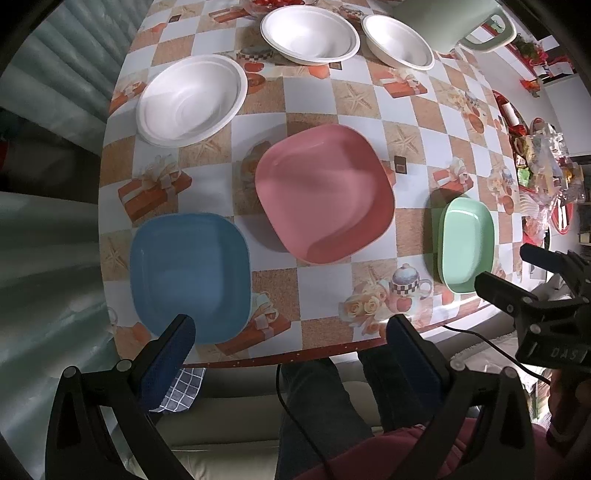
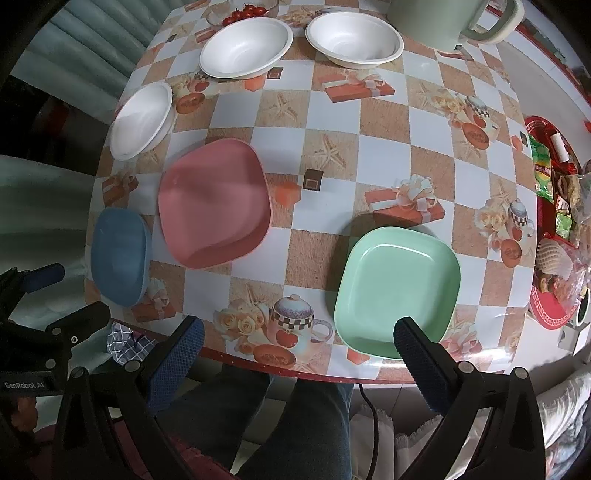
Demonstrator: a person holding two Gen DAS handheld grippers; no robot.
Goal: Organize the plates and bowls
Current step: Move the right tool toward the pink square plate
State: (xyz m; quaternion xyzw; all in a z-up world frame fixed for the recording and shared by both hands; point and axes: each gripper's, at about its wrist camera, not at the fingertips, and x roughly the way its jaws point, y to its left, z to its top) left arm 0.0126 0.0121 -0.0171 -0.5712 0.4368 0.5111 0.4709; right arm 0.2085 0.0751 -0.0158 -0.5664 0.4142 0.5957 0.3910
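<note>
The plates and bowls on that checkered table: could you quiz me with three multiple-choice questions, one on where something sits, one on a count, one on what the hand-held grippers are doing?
1. Which square plate lies between the other two?
A. blue
B. pink
C. green

2. How many white bowls are on the table?
A. two
B. three
C. five

3. What state are the two hand-held grippers in?
A. both open, holding nothing
B. left shut on a bowl
C. right shut on a plate

Answers:
1: B, the pink plate sits between the blue plate and the green plate.
2: B, three white bowls stand apart at the far side.
3: A, the left hand-held gripper and right hand-held gripper both show spread fingers with nothing between them.
</note>
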